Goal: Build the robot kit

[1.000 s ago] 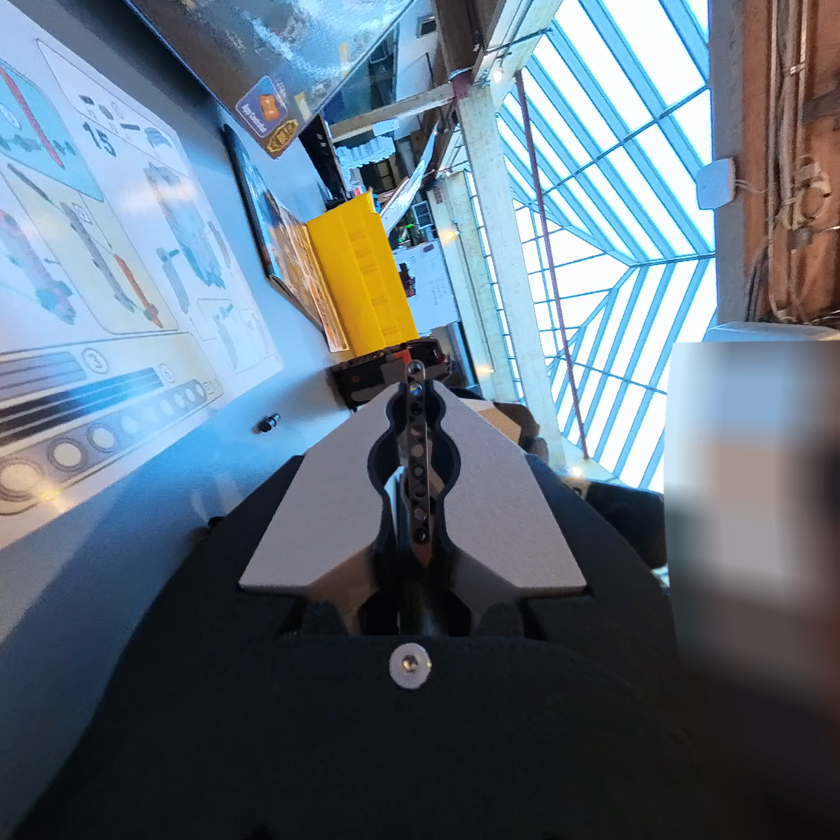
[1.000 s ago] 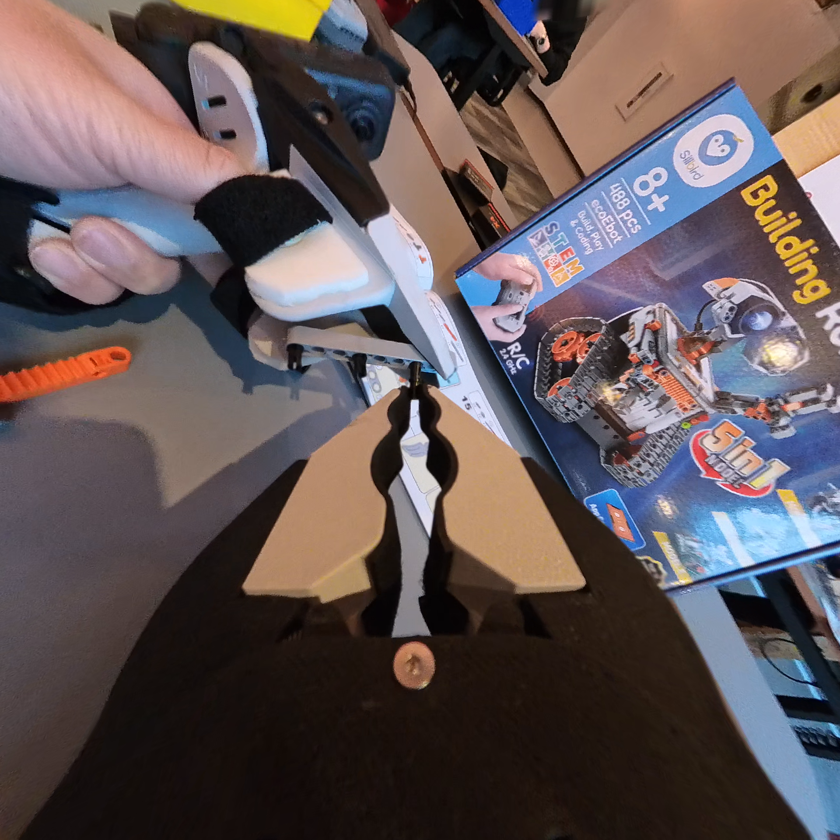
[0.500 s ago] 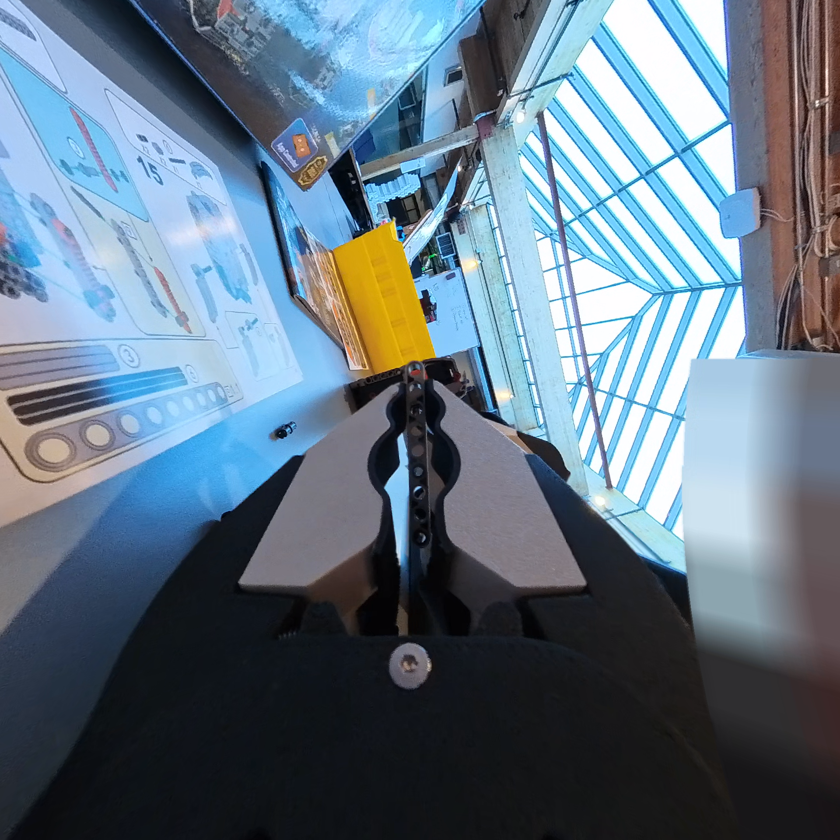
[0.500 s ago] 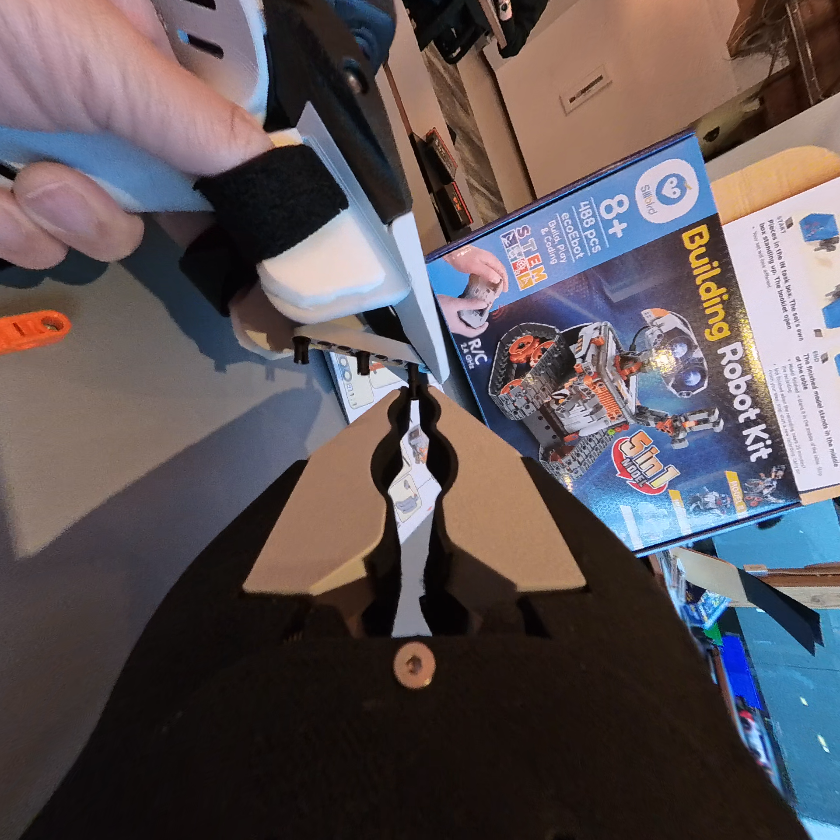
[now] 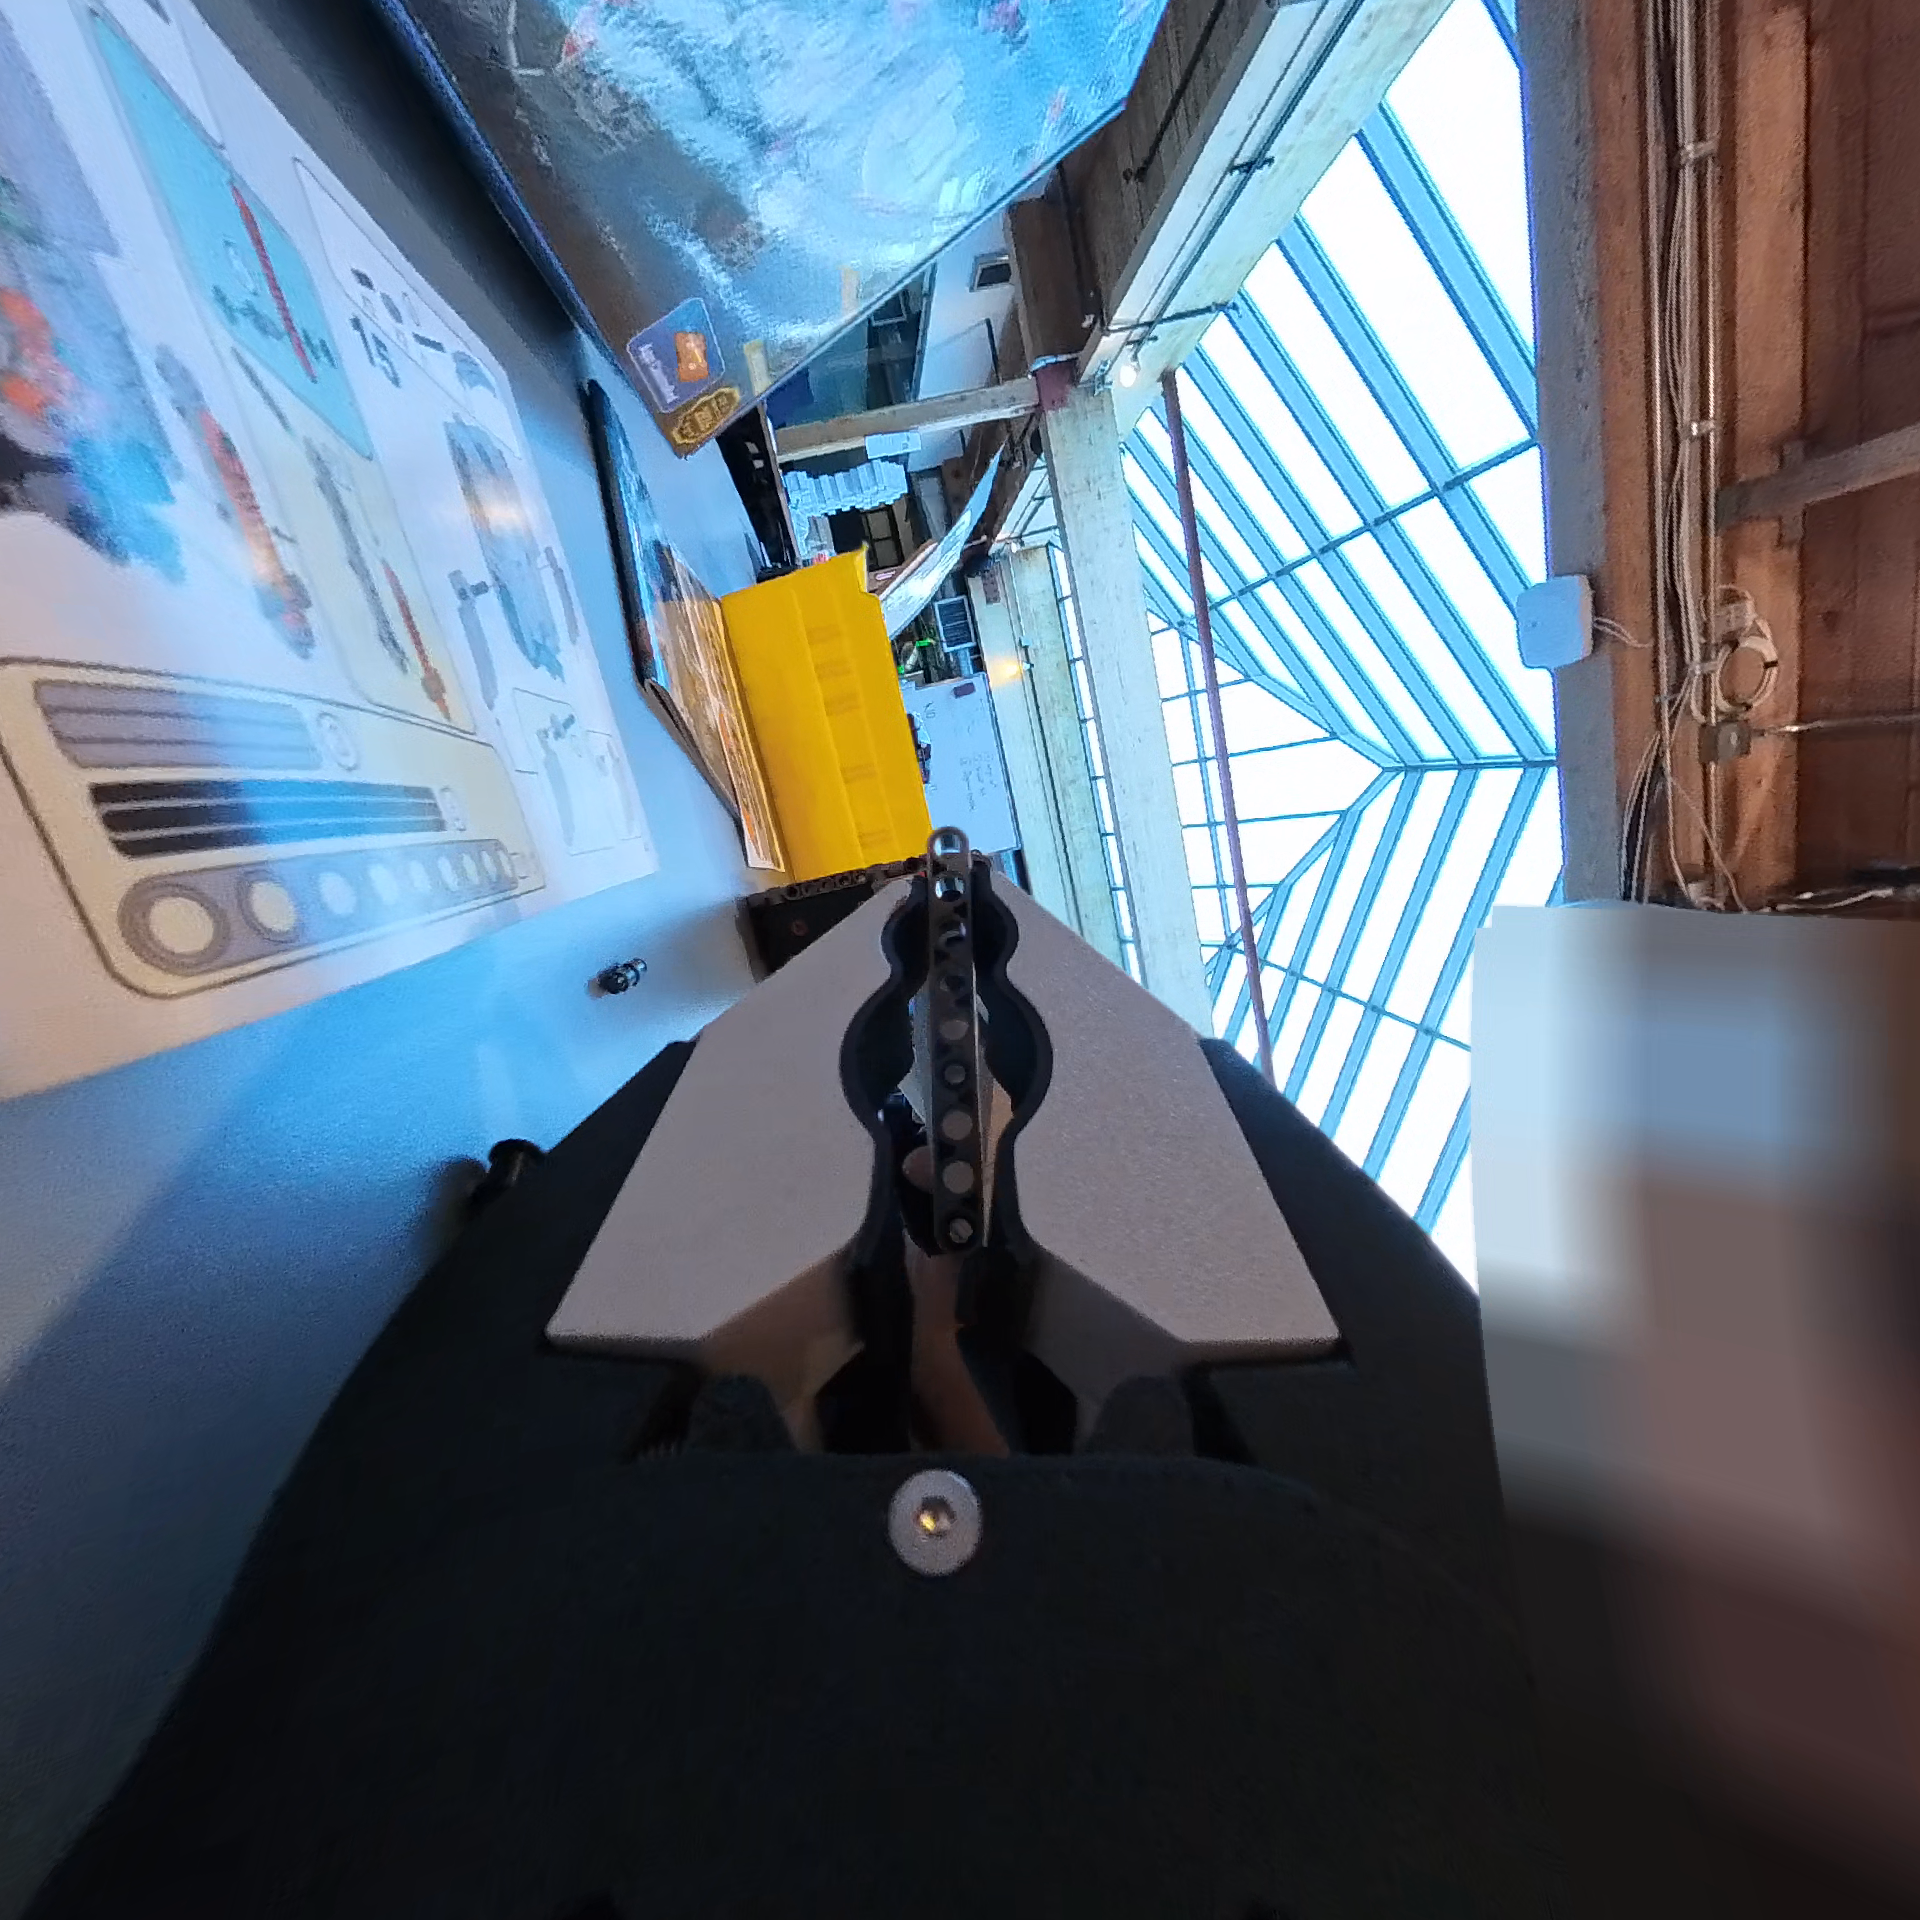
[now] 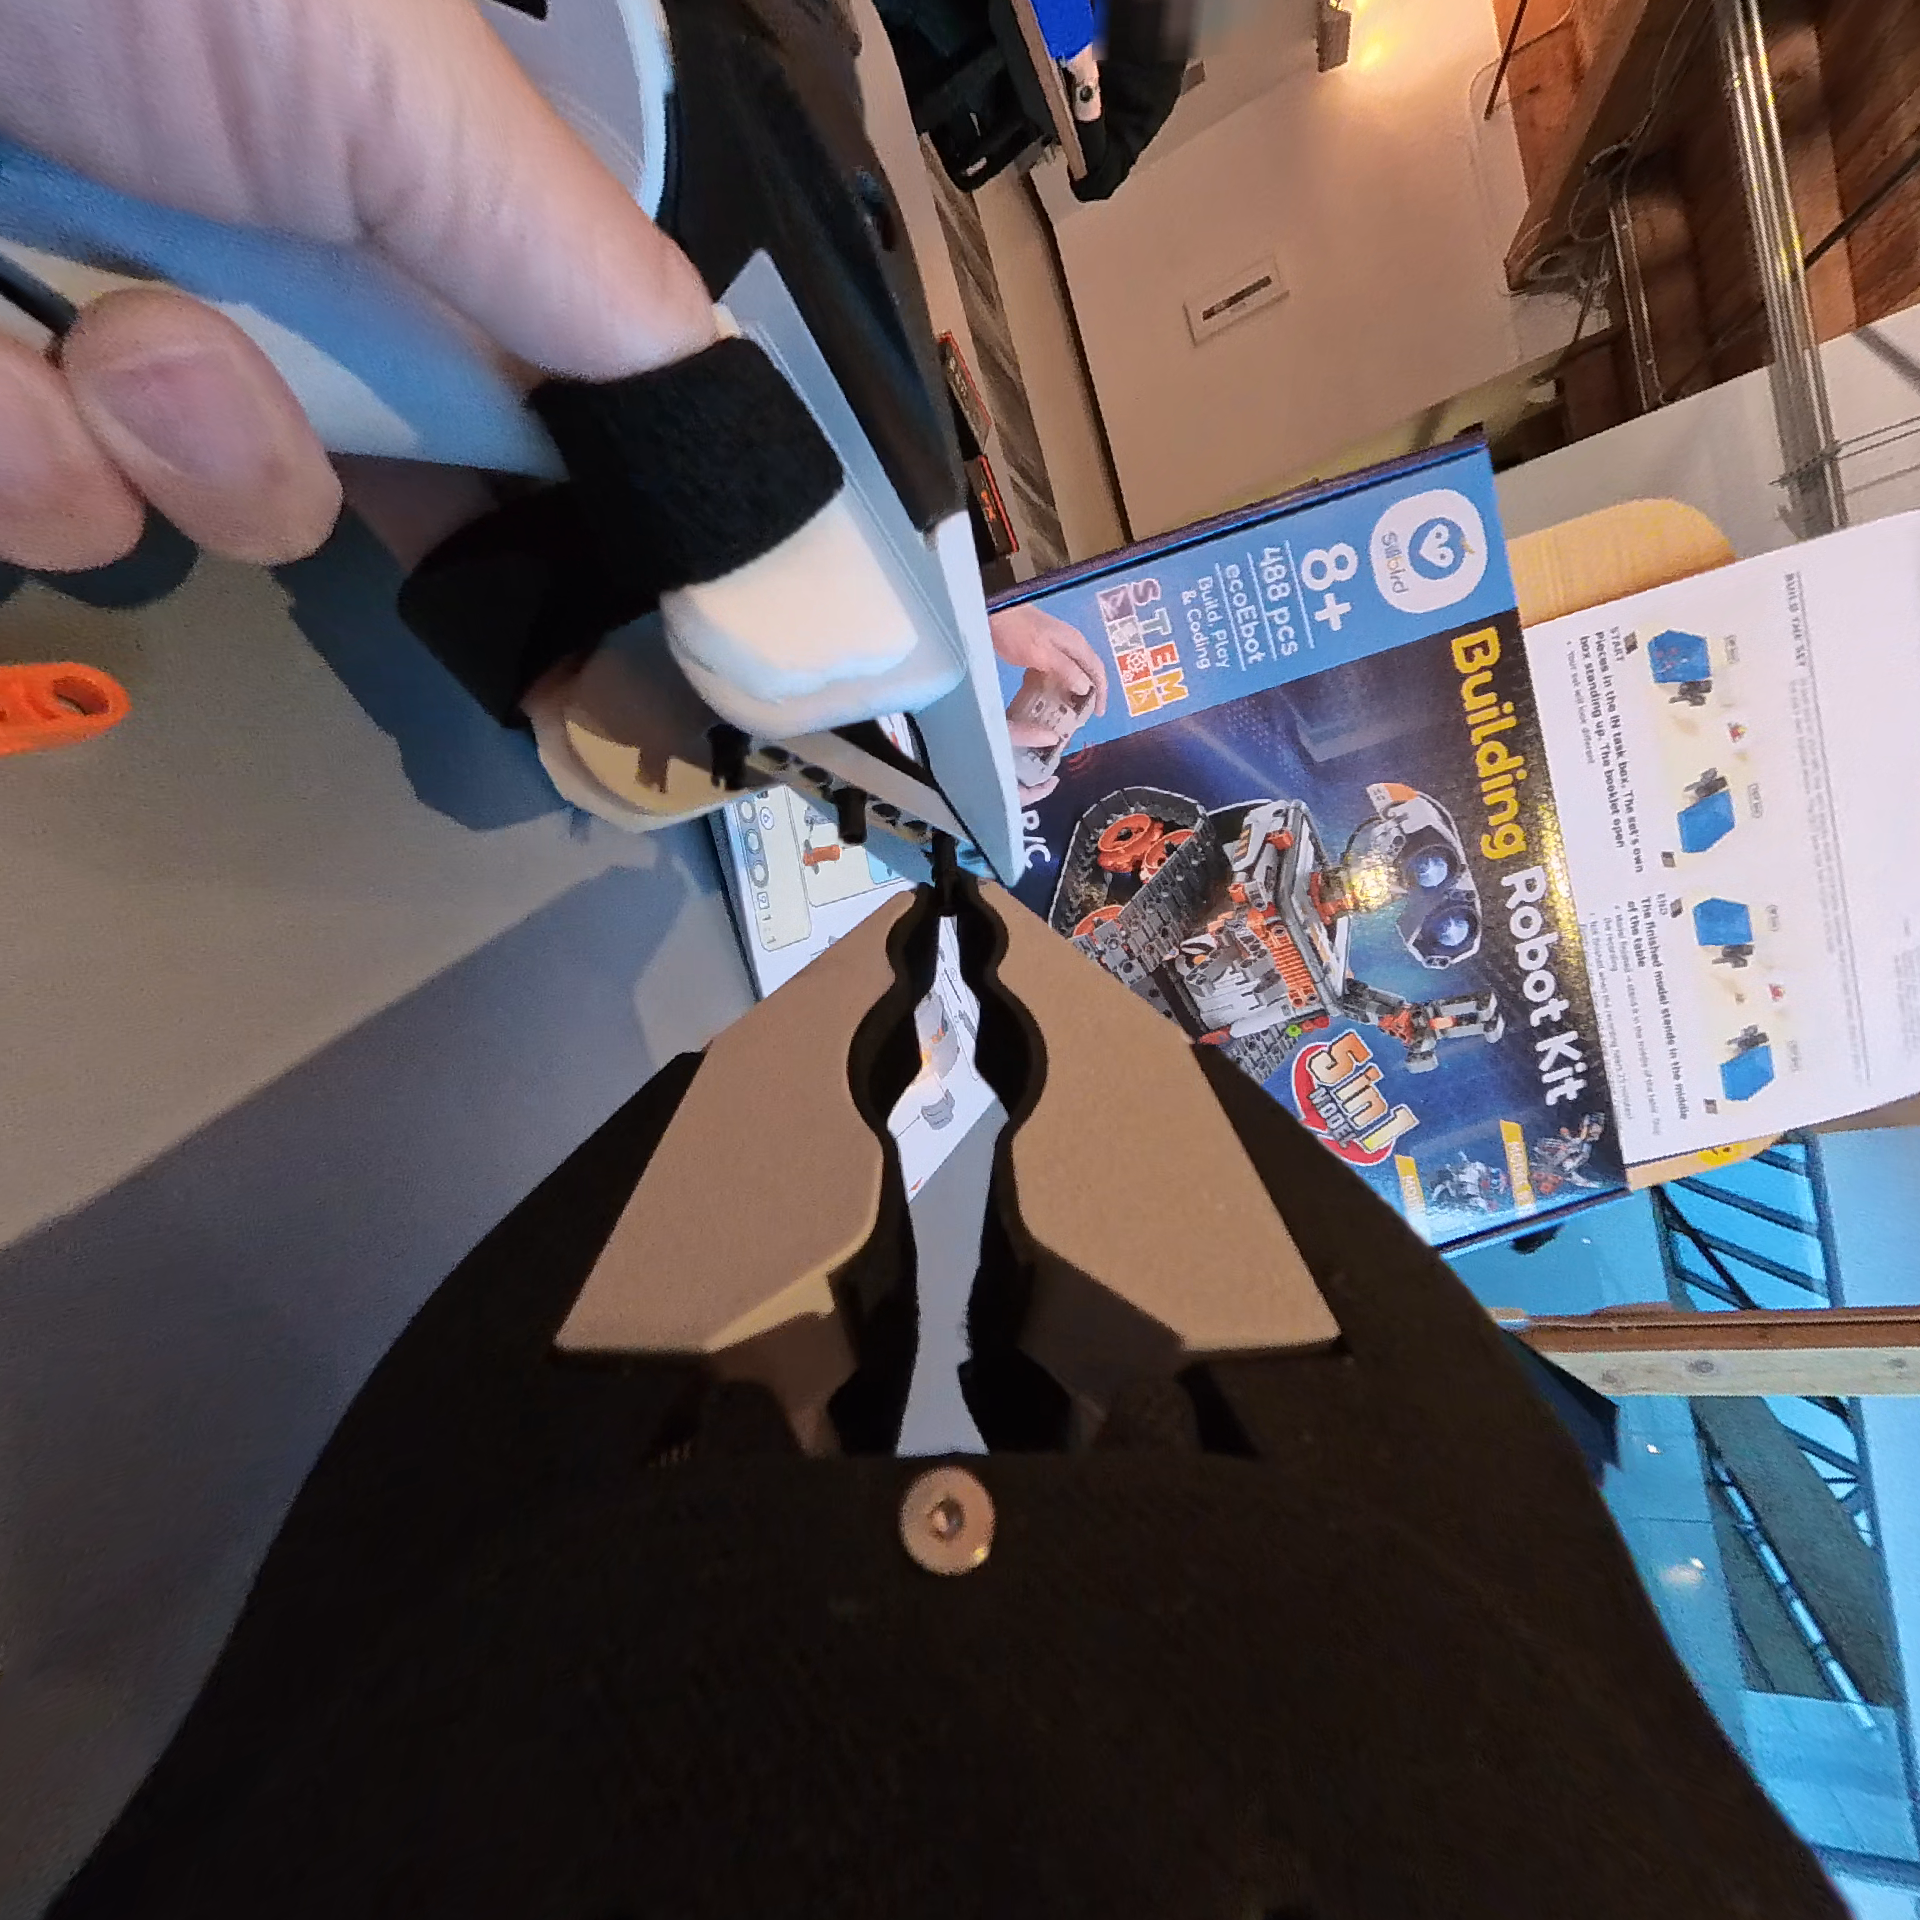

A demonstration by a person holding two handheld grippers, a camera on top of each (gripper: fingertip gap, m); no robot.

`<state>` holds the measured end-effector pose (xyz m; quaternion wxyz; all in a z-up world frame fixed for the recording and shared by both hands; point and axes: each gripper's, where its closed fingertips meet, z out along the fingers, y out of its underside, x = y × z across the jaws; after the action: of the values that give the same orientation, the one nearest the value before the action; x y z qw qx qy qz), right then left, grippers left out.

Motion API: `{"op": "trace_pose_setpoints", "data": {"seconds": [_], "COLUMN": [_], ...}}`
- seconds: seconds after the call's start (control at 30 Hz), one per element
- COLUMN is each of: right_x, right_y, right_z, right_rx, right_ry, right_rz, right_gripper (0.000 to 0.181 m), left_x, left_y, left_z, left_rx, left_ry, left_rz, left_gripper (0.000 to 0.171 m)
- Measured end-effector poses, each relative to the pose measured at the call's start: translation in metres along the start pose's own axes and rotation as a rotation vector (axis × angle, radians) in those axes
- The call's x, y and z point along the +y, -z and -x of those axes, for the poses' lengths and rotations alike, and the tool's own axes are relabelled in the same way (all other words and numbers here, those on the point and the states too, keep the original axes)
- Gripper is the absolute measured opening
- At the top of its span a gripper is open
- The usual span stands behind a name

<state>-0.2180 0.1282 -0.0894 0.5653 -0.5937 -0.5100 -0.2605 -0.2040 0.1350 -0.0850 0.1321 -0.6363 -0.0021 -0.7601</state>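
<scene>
My left gripper (image 5: 948, 883) is shut on a grey beam with holes (image 5: 954, 1039), which lies along the gap between its fingers. In the right wrist view a hand (image 6: 260, 260) holds that left gripper at the upper left, and the beam (image 6: 821, 774) sticks out of it with black pins in its holes. My right gripper (image 6: 945, 883) is shut on a small black pin (image 6: 945, 862) at its fingertips. The pin's end touches the beam's near end, above the grey table (image 6: 312, 987).
A blue robot kit box (image 6: 1299, 831) lies at the right with a printed sheet (image 6: 1745, 831) beyond it. An open instruction booklet (image 5: 260, 623) lies under the grippers. A loose black pin (image 5: 620, 977), a black assembly (image 5: 800, 920), a yellow bin (image 5: 821, 727) and an orange beam (image 6: 57, 707) are nearby. My left and right fingertips are right by each other.
The right gripper with its pin has stayed against the beam's end while both grippers turned and drew closer together. The beam has tilted slightly in the left gripper.
</scene>
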Motion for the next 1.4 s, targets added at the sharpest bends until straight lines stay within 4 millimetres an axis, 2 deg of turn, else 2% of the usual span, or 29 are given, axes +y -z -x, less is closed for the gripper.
{"op": "trace_pose_setpoints", "data": {"seconds": [0.17,0.23,0.4,0.53,0.83,0.93,1.1,1.4], "right_x": [0.0,0.001,0.006,0.009,0.009,0.009,0.007,0.002], "right_y": [-0.001,-0.002,-0.004,-0.005,-0.003,-0.002,0.0,0.003], "right_z": [0.0,0.003,0.002,0.005,0.01,0.012,0.011,0.005], "right_rx": [0.005,-0.022,-0.124,-0.193,-0.42,-0.488,-0.53,-0.552], "right_ry": [0.025,-0.021,-0.253,-0.4,-0.92,-1.04,-1.107,-1.096], "right_rz": [-0.003,-0.002,-0.003,0.015,-0.018,-0.037,-0.088,-0.206], "right_gripper": [0.001,0.001,0.002,0.002,0.001,0.0,0.001,0.001], "left_x": [0.0,0.001,0.001,0.001,0.003,0.005,0.006,0.006], "left_y": [0.0,0.001,-0.002,-0.004,-0.008,-0.009,-0.007,-0.006], "left_z": [0.0,0.002,-0.002,0.001,0.003,0.005,0.003,-0.004], "left_rx": [-0.001,-0.013,0.019,-0.04,-0.117,-0.139,-0.16,-0.098], "left_ry": [0.017,0.005,0.006,-0.092,-0.243,-0.265,-0.297,-0.232], "left_rz": [0.005,0.009,0.024,0.037,0.054,0.077,0.105,0.095], "left_gripper": [0.004,0.004,0.004,0.004,0.004,0.004,0.005,0.004]}}
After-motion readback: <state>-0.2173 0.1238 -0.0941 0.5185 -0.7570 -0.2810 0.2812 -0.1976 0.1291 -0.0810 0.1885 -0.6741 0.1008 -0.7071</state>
